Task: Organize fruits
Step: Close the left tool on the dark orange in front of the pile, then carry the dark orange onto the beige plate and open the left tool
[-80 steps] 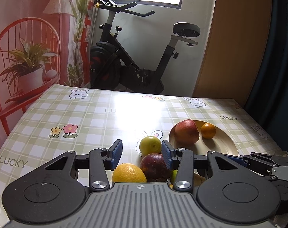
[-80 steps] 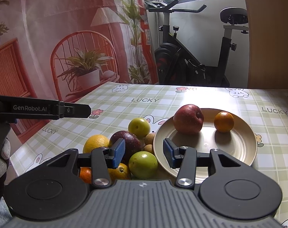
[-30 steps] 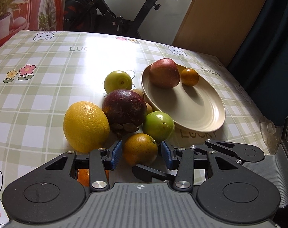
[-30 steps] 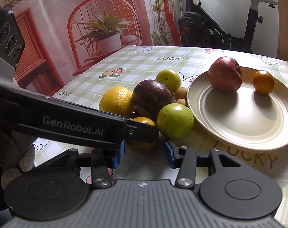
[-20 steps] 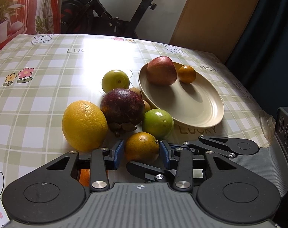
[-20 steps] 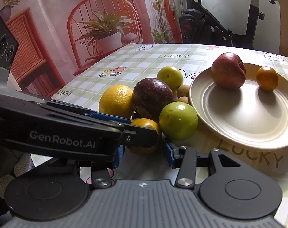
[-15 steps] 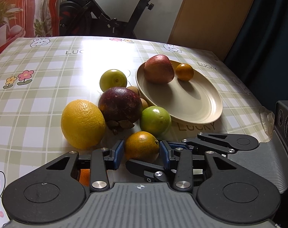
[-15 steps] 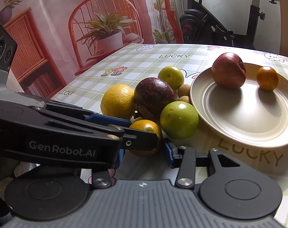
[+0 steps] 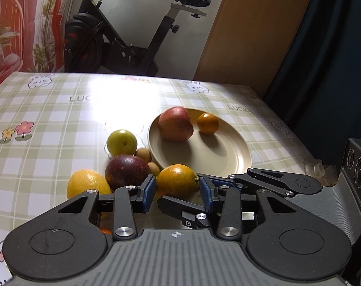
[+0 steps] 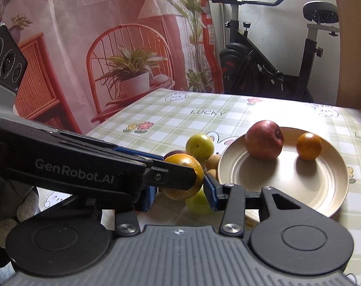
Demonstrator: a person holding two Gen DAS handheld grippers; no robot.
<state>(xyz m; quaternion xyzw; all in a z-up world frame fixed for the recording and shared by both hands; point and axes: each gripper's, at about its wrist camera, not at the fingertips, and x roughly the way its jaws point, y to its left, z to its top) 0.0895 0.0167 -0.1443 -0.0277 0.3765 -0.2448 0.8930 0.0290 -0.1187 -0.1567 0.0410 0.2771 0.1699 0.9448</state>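
Orange [image 9: 177,180], lifted off the table [image 9: 61,109] since a moment ago, sits gripped in the left tongs [image 9: 177,191], ready for the plate [image 9: 204,152]; right tongs [image 10: 180,190] open around a green fruit [image 10: 199,202].

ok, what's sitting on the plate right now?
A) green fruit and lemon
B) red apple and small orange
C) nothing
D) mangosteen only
B: the red apple and small orange sit on the beige plate; the other fruits are off it.

a checked table [image 9: 49,128] carries a beige plate [image 9: 230,164]. beside it lie a lemon [image 9: 86,186], a mangosteen [image 9: 125,171] and a green fruit [image 9: 122,143].
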